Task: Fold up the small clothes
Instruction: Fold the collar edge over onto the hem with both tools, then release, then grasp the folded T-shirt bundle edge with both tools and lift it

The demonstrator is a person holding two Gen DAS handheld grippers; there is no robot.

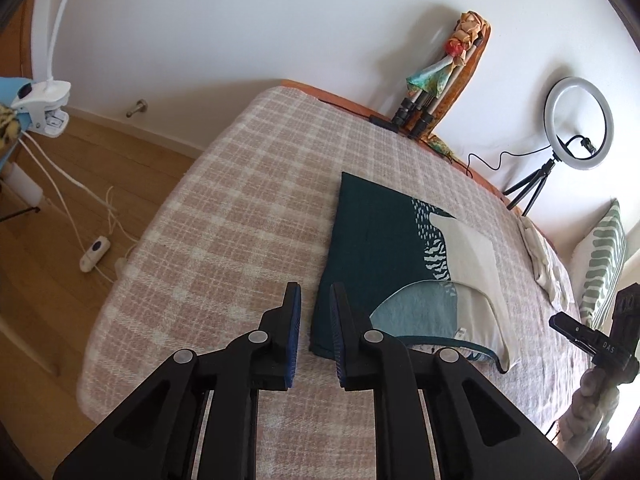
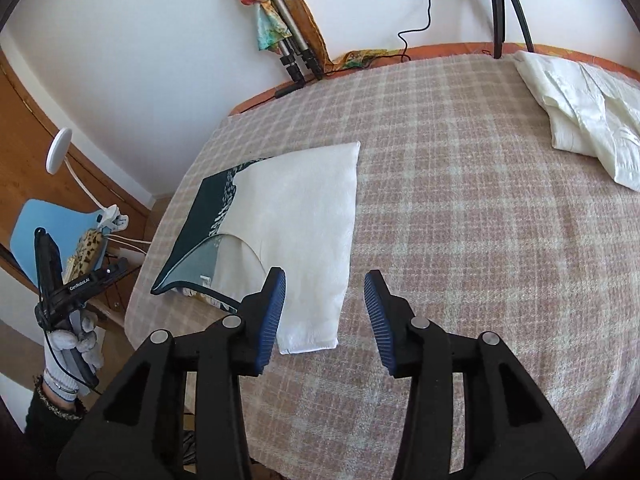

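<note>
Folded teal-and-cream garment (image 1: 404, 264) flat on bed (image 1: 240, 200). Left tool (image 1: 316, 336) slightly open, empty; right tool (image 2: 325, 320) open, empty. Lift both clear, straight up, not snagging fold; then white garment (image 2: 580, 112).

You are in a bedroom at home. A big bed (image 1: 224, 208) with a pink checked blanket fills the middle. A striped pillow (image 1: 604, 264) sits at the right edge. The wooden floor (image 1: 52, 240) shows at the left, under plain white walls (image 1: 240, 20).
</note>
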